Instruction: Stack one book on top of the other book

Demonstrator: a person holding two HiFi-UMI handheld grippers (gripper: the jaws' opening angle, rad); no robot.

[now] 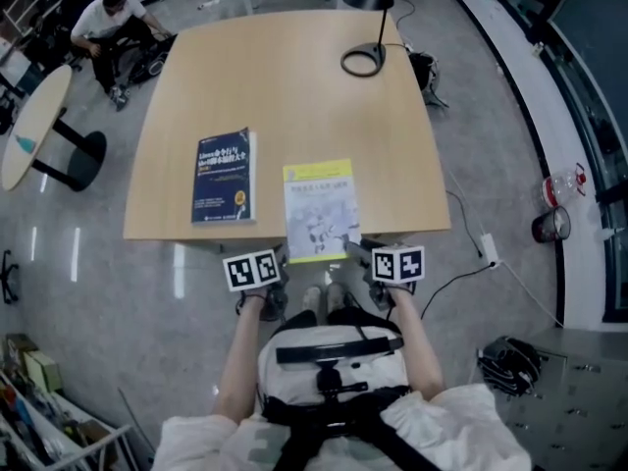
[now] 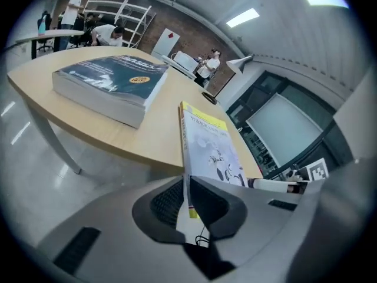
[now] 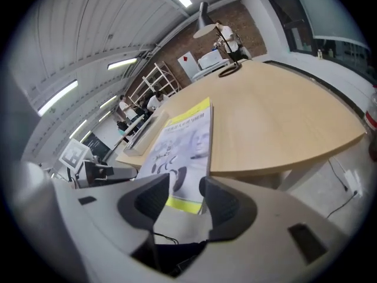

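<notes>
Book, yellow point(image 1: 319, 204): left gripper point(image 2: 187, 183) clamped on its edge; right gripper point(image 3: 184, 188) released, jaws astride corner

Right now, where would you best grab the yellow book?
By its near edge, from the person's side. The yellow book overhangs the table there, so jaws can reach both faces. The left gripper is shut on its near left corner; the right gripper stands open at the near right.

Grey left gripper point(image 2: 185, 181) and right gripper point(image 3: 185, 181), black pads point(image 2: 166, 200), black-and-white marker cubes point(image 1: 253, 270); pale sleeves point(image 1: 442, 407), black harness point(image 1: 339, 349)
</notes>
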